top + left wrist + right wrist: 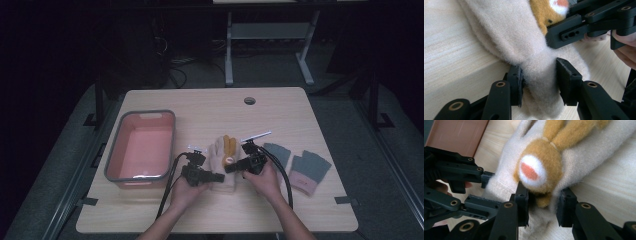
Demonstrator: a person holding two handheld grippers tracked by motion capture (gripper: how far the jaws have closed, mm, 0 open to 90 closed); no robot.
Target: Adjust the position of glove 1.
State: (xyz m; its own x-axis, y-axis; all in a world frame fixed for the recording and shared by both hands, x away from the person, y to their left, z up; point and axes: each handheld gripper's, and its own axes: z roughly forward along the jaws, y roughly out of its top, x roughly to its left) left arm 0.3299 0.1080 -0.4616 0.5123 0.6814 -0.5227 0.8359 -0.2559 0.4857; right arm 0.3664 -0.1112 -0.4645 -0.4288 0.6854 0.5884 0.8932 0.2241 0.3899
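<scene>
A cream knitted glove (220, 152) with a brown plush animal (229, 145) on it lies mid-table. In the high view my left gripper (219, 176) reaches it from the left and my right gripper (229, 168) from the right. In the left gripper view my left gripper (539, 80) pinches the bunched cuff of the glove (511, 32) between both pads. In the right gripper view my right gripper (544, 203) closes around the glove (584, 152) just under the animal's head (539, 168), its pads against fabric.
A pink tub with a grey rim (145, 113) stands empty to the left of the glove. Two grey gloves with pink cuffs (310, 170) lie to the right. A thin white stick (257, 136) lies behind my right gripper. A cable hole (249, 100) sits near the far edge.
</scene>
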